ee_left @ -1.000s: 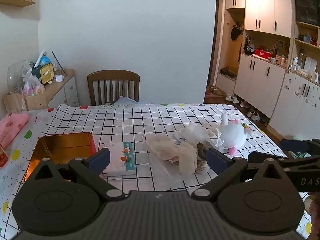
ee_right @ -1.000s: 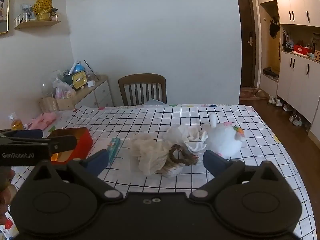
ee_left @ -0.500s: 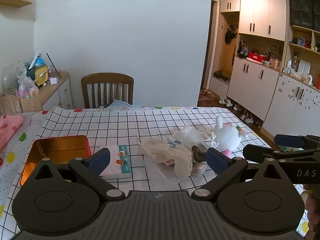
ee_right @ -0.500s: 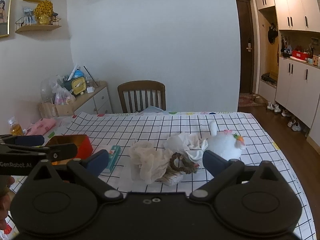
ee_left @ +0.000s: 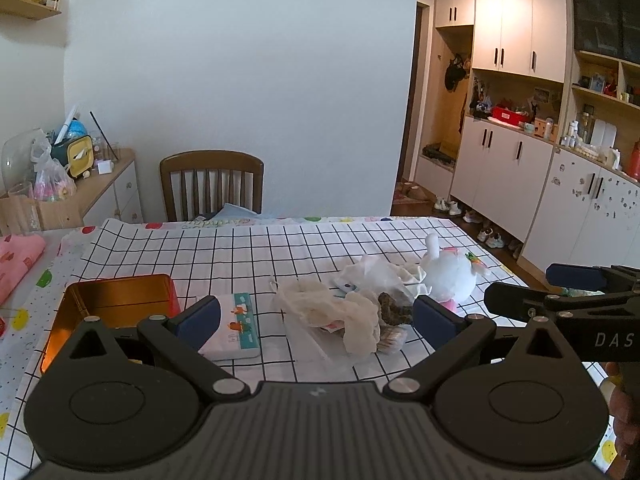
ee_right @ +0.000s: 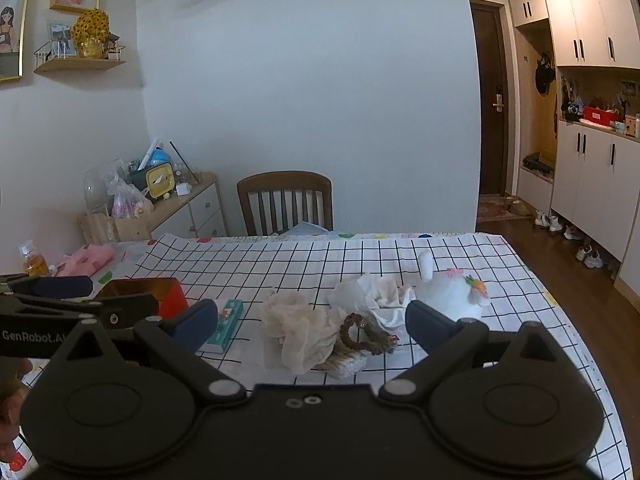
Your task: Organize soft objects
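Note:
A heap of soft things lies mid-table: a cream cloth [ee_left: 340, 312] [ee_right: 298, 330], a white crumpled cloth [ee_left: 376, 272] [ee_right: 372, 296], a brown braided ring [ee_right: 364, 336] [ee_left: 394, 312] and a white plush toy [ee_left: 450, 276] [ee_right: 448, 294] at the right. An open gold-lined red tin [ee_left: 112, 304] [ee_right: 156, 296] stands to the left. My left gripper [ee_left: 316, 320] hovers open in front of the heap, nothing between its fingers. My right gripper [ee_right: 312, 322] is also open and empty, facing the heap. Each gripper shows at the edge of the other's view.
A teal and white flat box [ee_left: 238, 326] [ee_right: 224, 324] lies between tin and heap. The checked tablecloth [ee_left: 280, 248] covers the table. A wooden chair [ee_left: 212, 184] stands at the far side. A pink cloth [ee_left: 18, 260] and a small bottle [ee_right: 34, 264] sit at the left.
Both grippers have lifted and drawn back a little, so the heap sits lower and smaller in each view. Nothing on the table has moved.

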